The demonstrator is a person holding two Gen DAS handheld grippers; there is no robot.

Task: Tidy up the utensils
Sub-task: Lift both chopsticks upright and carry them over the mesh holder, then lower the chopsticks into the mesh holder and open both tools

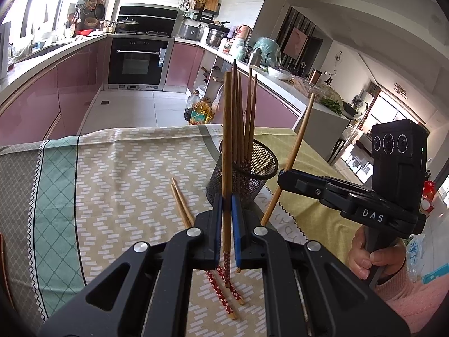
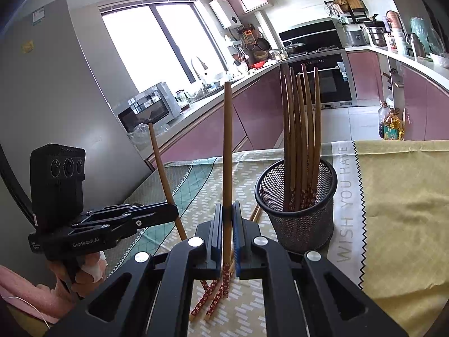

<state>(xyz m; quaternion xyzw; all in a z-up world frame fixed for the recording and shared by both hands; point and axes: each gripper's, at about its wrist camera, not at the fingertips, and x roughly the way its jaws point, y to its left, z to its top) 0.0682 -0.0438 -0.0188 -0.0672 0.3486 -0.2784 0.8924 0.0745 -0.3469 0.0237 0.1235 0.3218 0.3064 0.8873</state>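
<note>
A black mesh holder point(image 1: 247, 172) point(image 2: 297, 205) stands on the table with several wooden chopsticks point(image 1: 242, 112) point(image 2: 301, 129) upright in it. My left gripper point(image 1: 227, 219) is shut on a chopstick point(image 1: 226, 140), held upright just in front of the holder. My right gripper point(image 2: 228, 230) is shut on another chopstick point(image 2: 228, 146), upright to the left of the holder. Each gripper shows in the other's view, the right one point(image 1: 282, 181) and the left one point(image 2: 174, 210). Two chopsticks point(image 1: 182, 207) point(image 2: 210, 295) lie on the cloth under the grippers.
The table carries a patterned cloth point(image 1: 126, 174) and a yellow cloth point(image 2: 398, 196) with printed letters. Behind is a kitchen with pink cabinets, an oven point(image 1: 137, 61) and oil bottles point(image 1: 199, 109) on the floor. A white fridge point(image 2: 56, 84) stands at the left.
</note>
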